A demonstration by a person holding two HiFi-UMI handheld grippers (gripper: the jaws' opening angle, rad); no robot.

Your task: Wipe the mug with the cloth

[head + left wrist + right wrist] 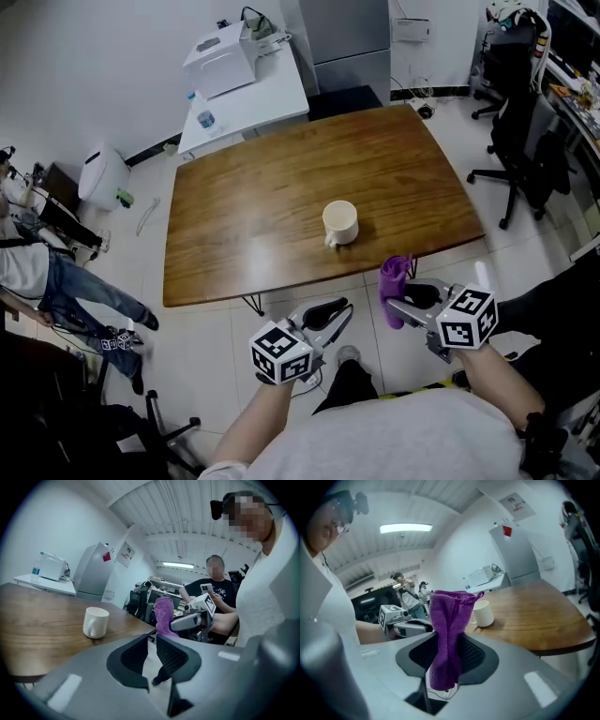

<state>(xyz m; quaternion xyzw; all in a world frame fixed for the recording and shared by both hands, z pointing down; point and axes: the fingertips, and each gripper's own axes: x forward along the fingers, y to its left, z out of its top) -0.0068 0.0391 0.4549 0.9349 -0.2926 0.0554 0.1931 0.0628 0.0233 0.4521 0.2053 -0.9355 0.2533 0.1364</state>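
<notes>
Right gripper point(446, 649) clamps a purple terry cloth point(450, 613) standing up between its jaws; left gripper point(151, 652) empty, jaws a narrow slit apart. Both hover off the brown wooden table point(253, 225), white ceramic mug point(340, 223) upright near its middle

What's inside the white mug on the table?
Looking down into the mug, only its pale inner wall shows, nothing in it. Its near wall hides part of the bottom, so a little could sit there unseen. The cloth is in the right gripper.
</notes>
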